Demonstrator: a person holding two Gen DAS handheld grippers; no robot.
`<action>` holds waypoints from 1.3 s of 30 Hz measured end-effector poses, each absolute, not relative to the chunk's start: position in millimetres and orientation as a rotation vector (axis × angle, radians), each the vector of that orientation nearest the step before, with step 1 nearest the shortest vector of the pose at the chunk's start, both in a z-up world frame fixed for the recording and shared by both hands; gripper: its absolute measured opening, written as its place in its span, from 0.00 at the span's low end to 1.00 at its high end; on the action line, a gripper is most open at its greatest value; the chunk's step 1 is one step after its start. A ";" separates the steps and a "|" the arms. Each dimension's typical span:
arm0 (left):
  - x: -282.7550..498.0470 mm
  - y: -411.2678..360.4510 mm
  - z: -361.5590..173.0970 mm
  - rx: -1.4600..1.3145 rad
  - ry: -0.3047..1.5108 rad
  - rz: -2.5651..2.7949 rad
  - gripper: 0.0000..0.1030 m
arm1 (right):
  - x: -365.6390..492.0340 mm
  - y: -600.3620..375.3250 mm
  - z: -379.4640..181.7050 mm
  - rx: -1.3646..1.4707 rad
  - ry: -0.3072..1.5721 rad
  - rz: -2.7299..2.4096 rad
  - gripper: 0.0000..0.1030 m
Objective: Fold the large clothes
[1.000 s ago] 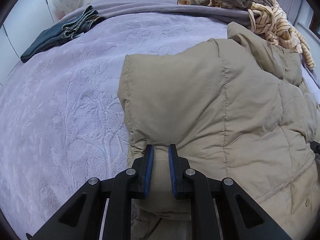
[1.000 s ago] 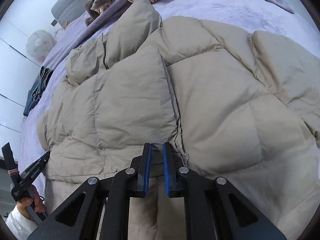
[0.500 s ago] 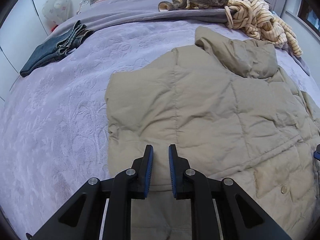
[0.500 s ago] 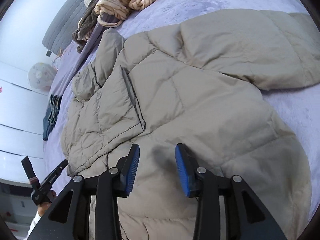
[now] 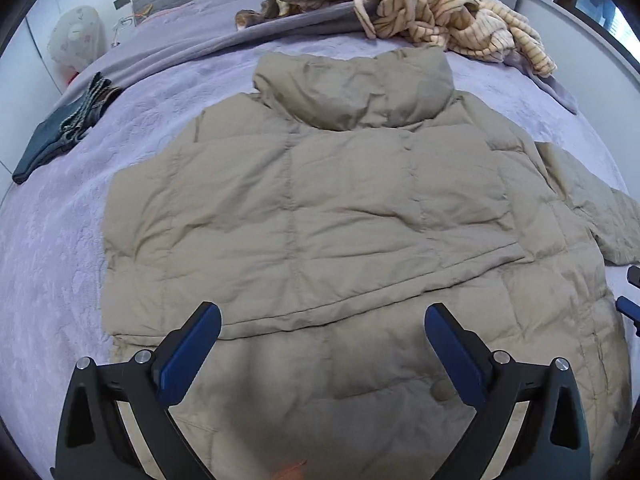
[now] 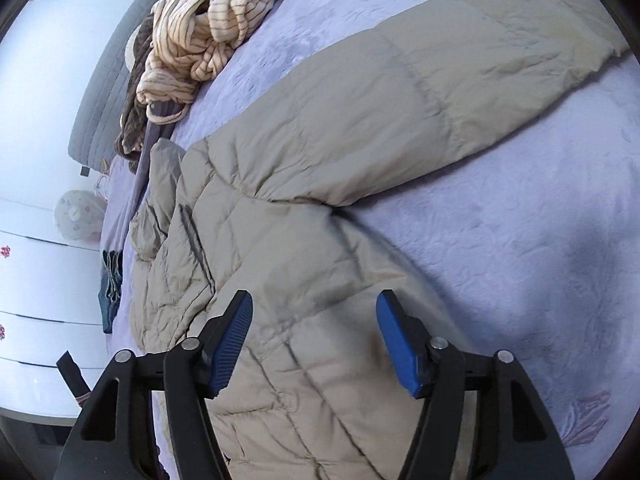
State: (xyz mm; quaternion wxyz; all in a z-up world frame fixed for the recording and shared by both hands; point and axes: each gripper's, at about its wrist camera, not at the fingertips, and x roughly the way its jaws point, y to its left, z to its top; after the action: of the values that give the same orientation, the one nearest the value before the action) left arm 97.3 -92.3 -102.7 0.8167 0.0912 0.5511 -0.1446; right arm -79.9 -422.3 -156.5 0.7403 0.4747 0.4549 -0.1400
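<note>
On lilac bed (image 5: 52, 272): one tan jacket (image 5: 320, 216).

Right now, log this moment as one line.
left gripper: open, just opened | right gripper: open, just opened | jacket: released, flat on bed

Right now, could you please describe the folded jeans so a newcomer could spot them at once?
Start from the lilac bedspread and find the beige puffer jacket spread across it. The folded jeans lie apart near the bed's left edge, the only dark blue denim, unlike the striped cream garment heaped by the headboard.
</note>
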 end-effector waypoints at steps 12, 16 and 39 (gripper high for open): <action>67.8 -189.1 -98.2 0.191 1.233 -0.429 0.99 | -129.5 -513.6 -171.5 1.213 0.831 -0.391 1.00; 60.1 -212.4 -96.9 0.192 1.236 -0.438 0.99 | -138.6 -540.6 -179.2 1.261 0.803 -0.439 1.00; 75.6 -213.9 -84.4 0.132 1.203 -0.383 0.99 | -125.5 -642.7 -215.0 1.766 0.399 -0.345 0.08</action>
State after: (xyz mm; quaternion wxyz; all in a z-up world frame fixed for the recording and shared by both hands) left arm 75.6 -213.9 -84.4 0.8051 0.0617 0.5620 -0.1790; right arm -125.5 -642.7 -215.0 0.6046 0.7632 0.1724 -0.1490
